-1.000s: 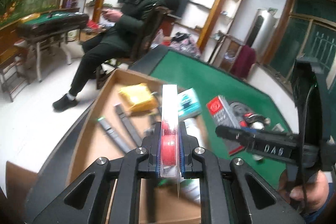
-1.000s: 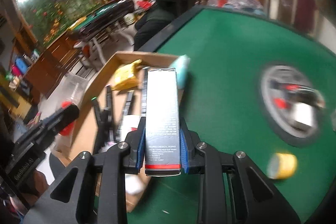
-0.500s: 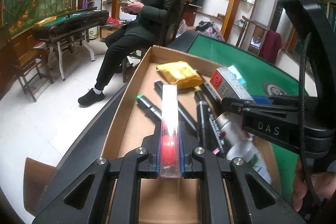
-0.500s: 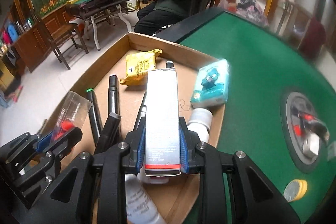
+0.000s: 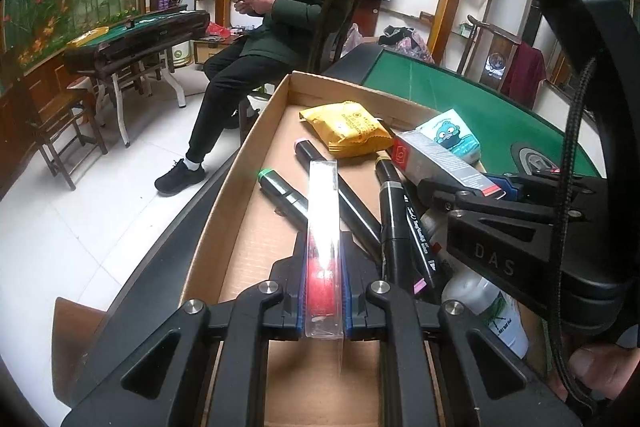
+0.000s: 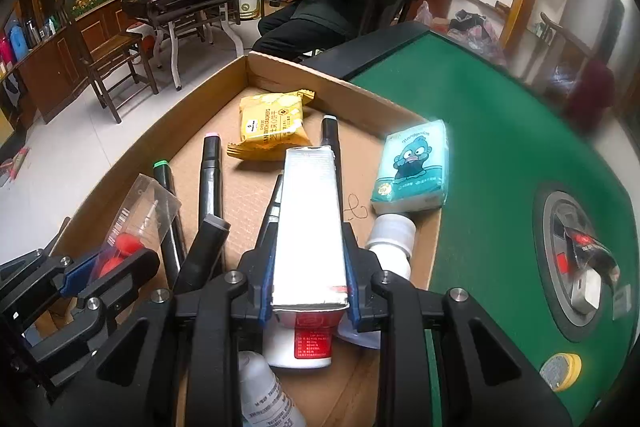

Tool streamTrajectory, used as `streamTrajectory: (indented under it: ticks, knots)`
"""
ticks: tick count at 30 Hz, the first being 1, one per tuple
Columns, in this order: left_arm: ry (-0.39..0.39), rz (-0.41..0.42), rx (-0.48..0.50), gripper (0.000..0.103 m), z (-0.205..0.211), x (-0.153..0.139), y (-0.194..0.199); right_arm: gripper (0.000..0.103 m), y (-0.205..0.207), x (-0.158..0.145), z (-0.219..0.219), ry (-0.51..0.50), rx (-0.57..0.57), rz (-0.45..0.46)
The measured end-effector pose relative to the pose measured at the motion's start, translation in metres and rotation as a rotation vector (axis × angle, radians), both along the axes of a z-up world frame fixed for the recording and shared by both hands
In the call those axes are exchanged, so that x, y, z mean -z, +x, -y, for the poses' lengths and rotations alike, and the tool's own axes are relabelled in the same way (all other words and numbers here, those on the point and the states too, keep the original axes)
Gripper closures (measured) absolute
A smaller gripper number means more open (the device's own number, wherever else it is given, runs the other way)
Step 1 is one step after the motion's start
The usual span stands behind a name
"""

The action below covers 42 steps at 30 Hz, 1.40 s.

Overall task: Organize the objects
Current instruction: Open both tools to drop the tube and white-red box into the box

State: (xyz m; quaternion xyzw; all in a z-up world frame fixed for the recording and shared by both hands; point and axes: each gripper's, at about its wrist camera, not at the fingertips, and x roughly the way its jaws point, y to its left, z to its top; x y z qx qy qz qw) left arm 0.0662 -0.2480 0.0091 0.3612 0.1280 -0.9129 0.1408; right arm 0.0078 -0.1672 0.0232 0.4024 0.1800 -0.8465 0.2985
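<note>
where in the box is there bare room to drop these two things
Bare cardboard lies along the left wall of the cardboard box, beside the green-capped marker, and at the near end below the left gripper. The far corner behind the yellow cracker packet is also free. The right side is crowded: markers, white bottles, tissue pack.

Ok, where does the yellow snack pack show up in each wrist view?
Left wrist: snack pack upper centre, at the far end of the cardboard box, past the clear case.
Right wrist: snack pack upper centre-left, same far end.
Shared landmark: the tissue pack, to its right in both.
</note>
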Motion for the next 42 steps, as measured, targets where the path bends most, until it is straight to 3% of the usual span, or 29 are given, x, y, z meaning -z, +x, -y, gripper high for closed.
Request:
streamTrajectory:
  ticks: [11,17,19,21,24,42]
  knots:
    - [-0.003,0.022,-0.016,0.091,-0.004,0.002,0.003,0.078,0.005,0.002,-0.001,0.009,-0.015,0.015]
    - [-0.006,0.017,-0.017,0.09,-0.007,-0.006,0.006,0.064,0.011,-0.005,-0.005,0.0,-0.004,0.024]
    - [-0.004,0.01,-0.019,0.085,-0.007,-0.011,0.008,0.063,0.012,-0.008,-0.007,-0.011,-0.006,0.028]
    - [-0.008,-0.004,-0.024,0.069,-0.008,-0.015,0.011,0.063,0.013,-0.012,-0.01,-0.017,-0.003,0.025]
    - [-0.016,-0.032,-0.04,0.057,-0.01,-0.022,0.016,0.057,0.016,-0.02,-0.014,-0.043,-0.004,0.022]
    - [-0.016,-0.119,-0.077,0.055,-0.017,-0.055,0.034,0.052,0.022,-0.05,-0.056,-0.195,-0.012,0.005]
